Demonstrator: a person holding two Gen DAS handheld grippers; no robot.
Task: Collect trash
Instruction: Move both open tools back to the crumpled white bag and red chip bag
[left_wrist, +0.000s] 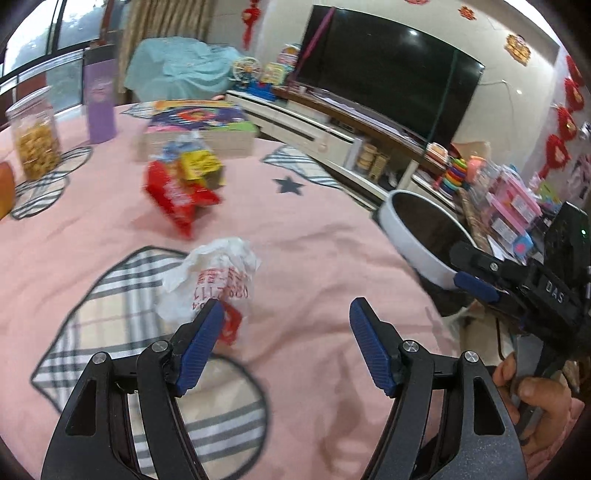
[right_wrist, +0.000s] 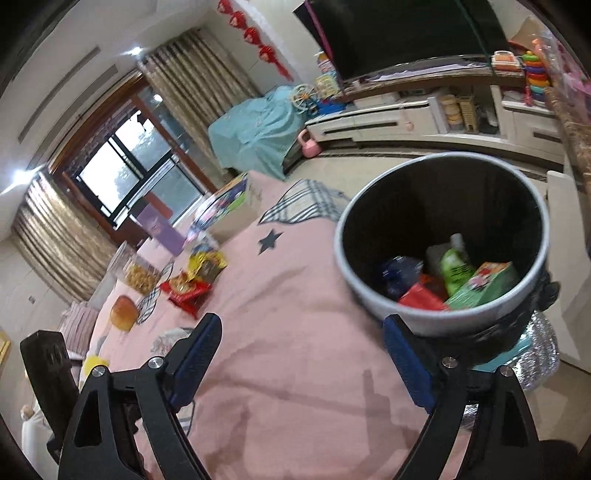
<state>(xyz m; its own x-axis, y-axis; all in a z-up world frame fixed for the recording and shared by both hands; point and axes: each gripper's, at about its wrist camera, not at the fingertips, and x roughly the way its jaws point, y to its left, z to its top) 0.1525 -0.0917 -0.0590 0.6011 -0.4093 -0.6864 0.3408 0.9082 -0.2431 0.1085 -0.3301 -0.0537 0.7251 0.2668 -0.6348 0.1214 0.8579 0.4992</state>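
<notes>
Crumpled wrapper (left_wrist: 210, 280) lies shapeless, no clear long axis.

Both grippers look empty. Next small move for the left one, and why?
Probably ease the left gripper forward and slightly to its left, so the crumpled white wrapper sits between the open jaws, then close. The wrapper lies on the pink cloth just past the left fingertip, nearest of the loose trash. The right gripper is open and empty beside the bin, which already holds trash.

Home living room: television (left_wrist: 391, 70), curtains (right_wrist: 199, 74).
</notes>
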